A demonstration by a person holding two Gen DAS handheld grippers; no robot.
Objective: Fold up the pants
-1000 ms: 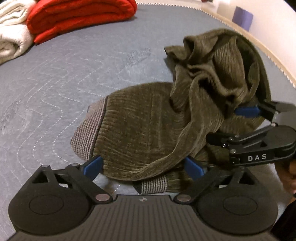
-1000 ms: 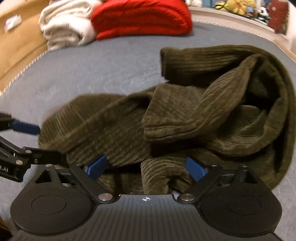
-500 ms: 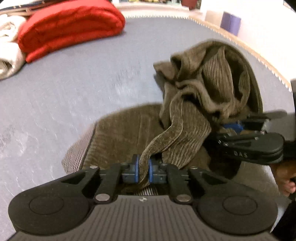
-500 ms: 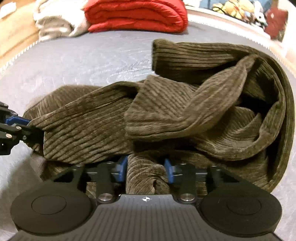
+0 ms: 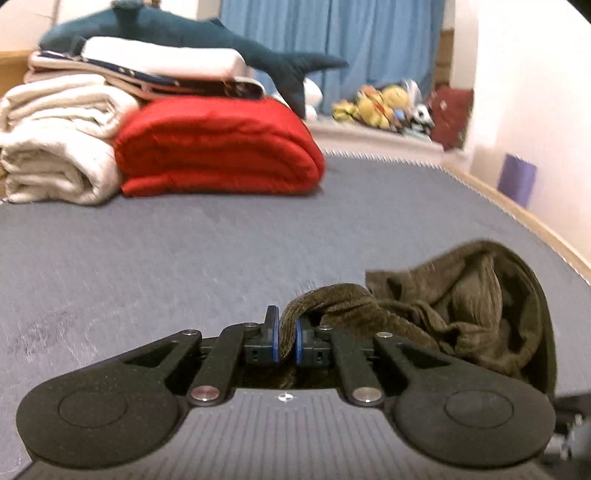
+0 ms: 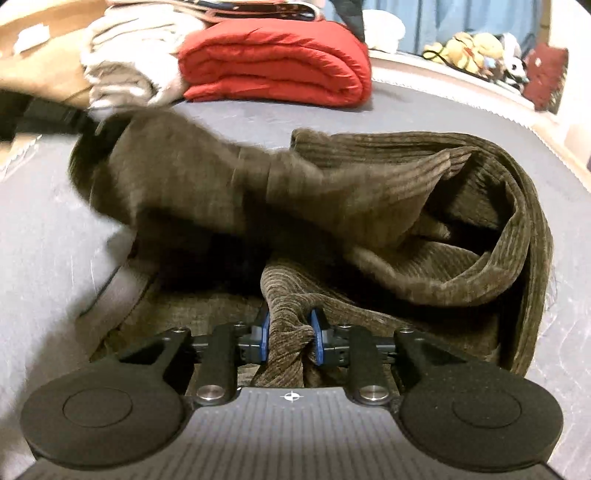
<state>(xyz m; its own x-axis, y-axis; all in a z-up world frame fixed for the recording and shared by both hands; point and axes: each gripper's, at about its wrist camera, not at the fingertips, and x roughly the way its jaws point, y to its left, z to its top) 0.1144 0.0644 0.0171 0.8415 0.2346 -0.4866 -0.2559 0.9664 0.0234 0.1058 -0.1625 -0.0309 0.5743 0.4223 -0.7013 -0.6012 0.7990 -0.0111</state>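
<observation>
Olive corduroy pants (image 6: 388, 206) lie crumpled on a grey mattress (image 5: 184, 251). My left gripper (image 5: 285, 341) is shut on a fold of the pants (image 5: 461, 317) and holds it lifted; the rest of the heap trails to the right. My right gripper (image 6: 290, 338) is shut on another bunched fold of the pants, close to the mattress. In the right wrist view a blurred part of the pants stretches up to the left, where the dark left gripper (image 6: 48, 118) shows at the edge.
A folded red blanket (image 5: 218, 147) and cream blankets (image 5: 55, 147) are stacked at the far end with a plush shark (image 5: 192, 33) on top. The mattress's right edge (image 5: 535, 229) runs beside a wall. Soft toys (image 5: 388, 107) sit beyond.
Both grippers went from open to shut on the pants. The left gripper has since lifted and tilted up, pulling its fold away from the heap; the pants stretch between the grippers.
</observation>
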